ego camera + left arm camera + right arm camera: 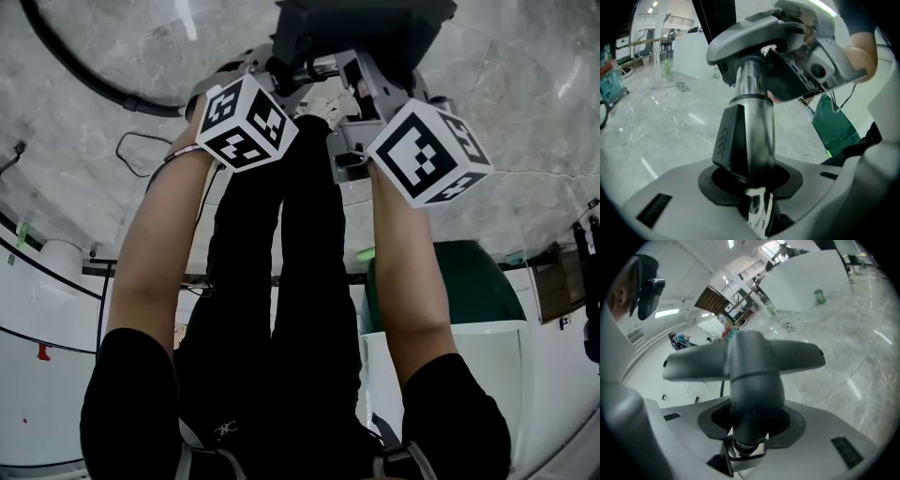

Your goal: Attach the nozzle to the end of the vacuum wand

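The left gripper (754, 208) is clamped on the vacuum wand (751, 89), which runs straight out from between its jaws, I'd guess to hold the end steady. The right gripper (747, 444) grips the nozzle (743, 359) by its neck, with the wide head lying crosswise just beyond the jaws (handy for steering). Seen along the left jaws, the nozzle's socket already sits over the wand's far end. I can't tell whether it is locked.

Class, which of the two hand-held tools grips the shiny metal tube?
The left tool: the shiny metal tube stands clamped in it, while the right tool grips the grey T-shaped nozzle.
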`<state>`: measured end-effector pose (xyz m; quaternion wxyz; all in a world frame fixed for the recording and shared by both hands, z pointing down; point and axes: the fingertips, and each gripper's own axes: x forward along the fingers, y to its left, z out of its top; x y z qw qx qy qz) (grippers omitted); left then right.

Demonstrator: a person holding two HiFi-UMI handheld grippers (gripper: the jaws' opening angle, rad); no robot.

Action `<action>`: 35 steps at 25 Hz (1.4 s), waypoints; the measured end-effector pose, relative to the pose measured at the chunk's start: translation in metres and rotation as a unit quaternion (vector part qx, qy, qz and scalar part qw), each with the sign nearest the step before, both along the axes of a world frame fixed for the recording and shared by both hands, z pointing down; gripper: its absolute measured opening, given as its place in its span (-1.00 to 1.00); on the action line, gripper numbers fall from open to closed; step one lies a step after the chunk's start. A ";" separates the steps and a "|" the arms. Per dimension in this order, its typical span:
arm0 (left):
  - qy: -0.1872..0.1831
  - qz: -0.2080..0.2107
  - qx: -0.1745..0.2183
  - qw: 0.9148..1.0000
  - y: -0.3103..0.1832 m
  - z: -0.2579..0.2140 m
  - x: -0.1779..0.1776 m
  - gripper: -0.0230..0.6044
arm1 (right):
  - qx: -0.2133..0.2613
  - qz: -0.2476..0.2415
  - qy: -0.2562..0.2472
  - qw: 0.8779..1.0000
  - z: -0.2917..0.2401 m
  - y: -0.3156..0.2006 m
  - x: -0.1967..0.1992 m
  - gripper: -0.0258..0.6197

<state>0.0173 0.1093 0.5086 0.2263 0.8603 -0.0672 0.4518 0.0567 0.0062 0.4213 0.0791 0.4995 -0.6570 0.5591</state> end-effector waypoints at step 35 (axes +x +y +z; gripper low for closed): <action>-0.206 -0.091 -0.002 0.974 -0.067 0.251 -0.074 -0.48 | 0.001 -0.084 0.023 0.996 0.082 0.025 0.058 -0.88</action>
